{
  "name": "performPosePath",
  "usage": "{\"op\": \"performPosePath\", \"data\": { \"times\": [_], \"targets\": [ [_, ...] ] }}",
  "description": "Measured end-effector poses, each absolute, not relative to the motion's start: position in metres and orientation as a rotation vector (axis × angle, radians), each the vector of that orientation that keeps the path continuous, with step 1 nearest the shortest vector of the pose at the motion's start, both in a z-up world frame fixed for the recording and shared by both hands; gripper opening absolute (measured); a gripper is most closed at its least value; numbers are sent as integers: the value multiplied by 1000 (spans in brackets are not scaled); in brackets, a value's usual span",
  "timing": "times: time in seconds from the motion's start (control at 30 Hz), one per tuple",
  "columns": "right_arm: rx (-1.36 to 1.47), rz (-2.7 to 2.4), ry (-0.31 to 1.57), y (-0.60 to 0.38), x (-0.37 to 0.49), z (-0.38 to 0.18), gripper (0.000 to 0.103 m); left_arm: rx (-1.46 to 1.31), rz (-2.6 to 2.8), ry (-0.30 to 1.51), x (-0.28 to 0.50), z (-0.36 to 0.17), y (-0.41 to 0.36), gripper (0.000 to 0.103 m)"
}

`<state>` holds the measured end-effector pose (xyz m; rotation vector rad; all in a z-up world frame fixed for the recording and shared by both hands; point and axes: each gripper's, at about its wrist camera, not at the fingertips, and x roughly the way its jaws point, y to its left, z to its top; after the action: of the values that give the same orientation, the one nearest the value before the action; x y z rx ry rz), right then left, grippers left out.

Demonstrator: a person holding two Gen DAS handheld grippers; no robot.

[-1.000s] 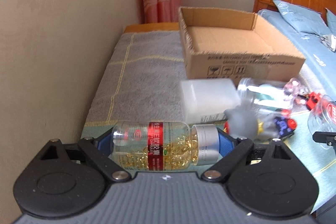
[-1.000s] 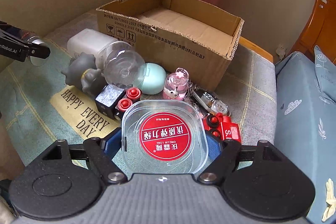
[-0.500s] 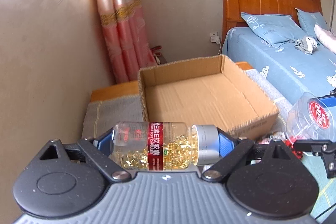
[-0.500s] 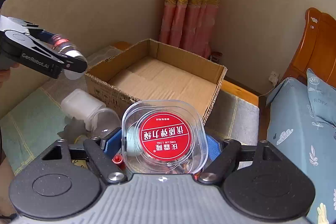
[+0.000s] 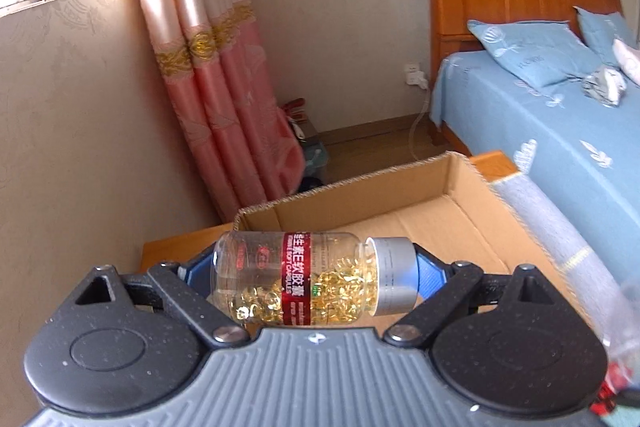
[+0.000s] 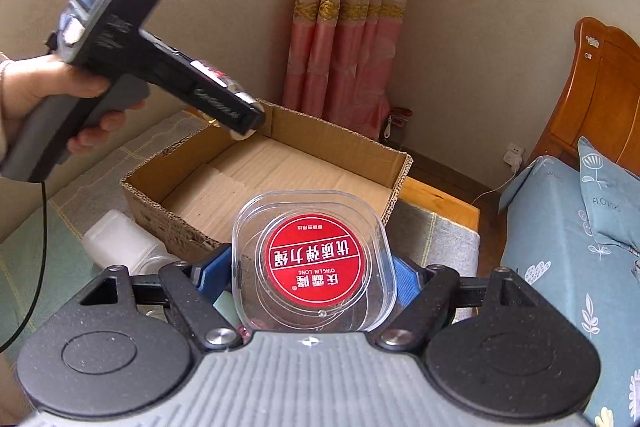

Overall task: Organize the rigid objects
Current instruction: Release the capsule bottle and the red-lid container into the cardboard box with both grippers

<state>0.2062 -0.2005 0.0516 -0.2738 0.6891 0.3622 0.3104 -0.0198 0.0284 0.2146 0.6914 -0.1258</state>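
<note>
You've lifted both grippers toward the cardboard box [image 6: 280, 163]: your left gripper [image 5: 316, 279] stays clamped on the capsule bottle [image 5: 312, 281], your right gripper [image 6: 312, 267] on the clear tub [image 6: 314, 263].

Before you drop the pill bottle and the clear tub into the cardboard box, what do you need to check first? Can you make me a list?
1. Capsule bottle held crosswise in the left gripper, jaws on its base and cap: ok.
2. Clear tub with the red label gripped by the right gripper: ok.
3. Cardboard box open on top, with bare floor showing inside: ok.
4. Left gripper over the box's opening: ok, judging from the right wrist view.
5. Tub past the box's near wall: cannot tell.
6. White bottle beside the box, outside it: ok.
</note>
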Motion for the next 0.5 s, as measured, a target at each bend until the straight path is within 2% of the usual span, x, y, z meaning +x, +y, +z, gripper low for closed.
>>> {"op": "performPosePath", "data": {
  "times": [0.2,0.37,0.5],
  "targets": [
    [-276,372,707,-199,209,48,84,188,-101,723,320,15,-12,94],
    [-269,381,717,-196,213,47,84,199,-123,699,295,24,-5,95],
    [-262,385,718,-193,214,50,84,198,-138,668,267,34,-1,100]
  ]
}}
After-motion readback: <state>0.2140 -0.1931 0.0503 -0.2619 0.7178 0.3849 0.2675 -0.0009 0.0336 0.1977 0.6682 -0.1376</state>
